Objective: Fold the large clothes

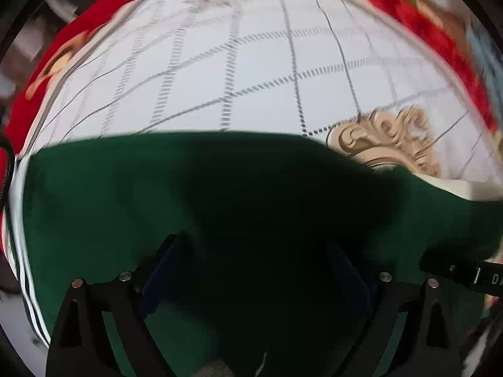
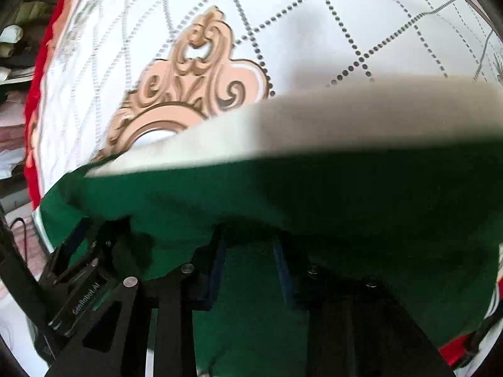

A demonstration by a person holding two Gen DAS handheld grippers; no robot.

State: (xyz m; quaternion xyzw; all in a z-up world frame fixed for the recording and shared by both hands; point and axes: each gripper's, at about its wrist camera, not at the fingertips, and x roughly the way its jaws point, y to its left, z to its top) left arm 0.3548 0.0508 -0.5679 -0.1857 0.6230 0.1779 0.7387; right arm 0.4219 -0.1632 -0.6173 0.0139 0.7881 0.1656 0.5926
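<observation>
A dark green garment (image 1: 125,194) with a white part (image 2: 314,125) lies on a white quilted bedspread (image 1: 251,62). In the left wrist view the green cloth drapes over my left gripper (image 1: 254,251); its jaws stand wide apart and the fingertips are hidden under a dark fold. In the right wrist view the green cloth (image 2: 345,194) hangs over my right gripper (image 2: 250,245); its blue pads (image 2: 217,270) stand apart with cloth between and above them. The left gripper also shows at the left edge of the right wrist view (image 2: 94,251).
The bedspread has a dotted diamond pattern and a beige ornate medallion (image 2: 195,94), also seen in the left wrist view (image 1: 386,138). A red patterned border (image 1: 424,25) rims the bed. Clutter (image 2: 15,47) lies beyond the left edge.
</observation>
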